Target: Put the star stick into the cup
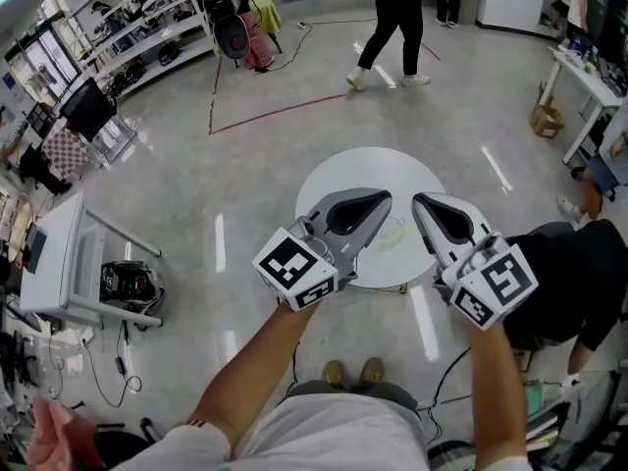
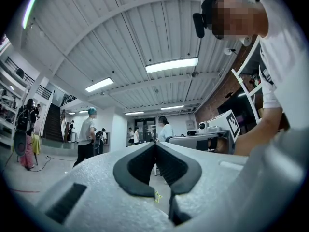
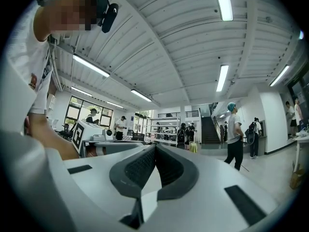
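Over the round white table [image 1: 334,180] I hold both grippers side by side, tips pointing away from me. My left gripper [image 1: 389,197] is shut, its jaws meeting at the tip [image 2: 155,143] with nothing between them. My right gripper [image 1: 415,200] is also shut and empty [image 3: 155,146]. Between the two grippers a faint pale-yellow object [image 1: 393,233] lies on the table, partly hidden, and I cannot tell whether it is the stick or the cup. A tiny yellow star outline [image 2: 157,196] shows through the gap low between the left jaws.
A person in dark clothes [image 1: 574,278] sits close to the table's right side. A white desk [image 1: 59,258] stands at the left with a dark device [image 1: 130,283] on the floor beside it. Farther off a person [image 1: 392,23] walks across the hall.
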A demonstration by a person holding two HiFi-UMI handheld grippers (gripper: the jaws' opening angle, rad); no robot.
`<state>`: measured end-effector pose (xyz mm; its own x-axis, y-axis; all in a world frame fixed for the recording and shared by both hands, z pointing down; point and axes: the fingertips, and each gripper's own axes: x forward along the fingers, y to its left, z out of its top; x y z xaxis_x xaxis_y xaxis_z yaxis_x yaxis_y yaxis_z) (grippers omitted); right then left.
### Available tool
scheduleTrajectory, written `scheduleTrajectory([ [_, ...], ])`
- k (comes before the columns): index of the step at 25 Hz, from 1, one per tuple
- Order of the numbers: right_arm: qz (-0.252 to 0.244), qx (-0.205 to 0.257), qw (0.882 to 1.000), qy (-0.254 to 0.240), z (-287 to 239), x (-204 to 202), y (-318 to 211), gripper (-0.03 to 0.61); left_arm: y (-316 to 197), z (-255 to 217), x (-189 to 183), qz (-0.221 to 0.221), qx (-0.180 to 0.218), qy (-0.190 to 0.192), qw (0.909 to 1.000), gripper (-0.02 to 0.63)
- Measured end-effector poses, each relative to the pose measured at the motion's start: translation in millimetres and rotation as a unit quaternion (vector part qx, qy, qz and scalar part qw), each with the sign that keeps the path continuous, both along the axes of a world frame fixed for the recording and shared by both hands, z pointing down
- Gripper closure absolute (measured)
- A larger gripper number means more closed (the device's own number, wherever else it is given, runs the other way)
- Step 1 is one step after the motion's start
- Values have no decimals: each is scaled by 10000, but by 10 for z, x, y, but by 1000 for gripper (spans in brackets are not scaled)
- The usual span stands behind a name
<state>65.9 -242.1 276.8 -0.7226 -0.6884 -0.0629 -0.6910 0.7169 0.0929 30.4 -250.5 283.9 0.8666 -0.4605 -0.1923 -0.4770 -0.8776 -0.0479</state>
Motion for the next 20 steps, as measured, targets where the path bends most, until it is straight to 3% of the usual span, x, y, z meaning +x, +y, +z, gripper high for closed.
scheduleTrajectory([
  [20, 64, -64, 9999, 87, 34, 28, 20, 568, 50, -4, 41, 81, 37, -88, 9999, 598],
])
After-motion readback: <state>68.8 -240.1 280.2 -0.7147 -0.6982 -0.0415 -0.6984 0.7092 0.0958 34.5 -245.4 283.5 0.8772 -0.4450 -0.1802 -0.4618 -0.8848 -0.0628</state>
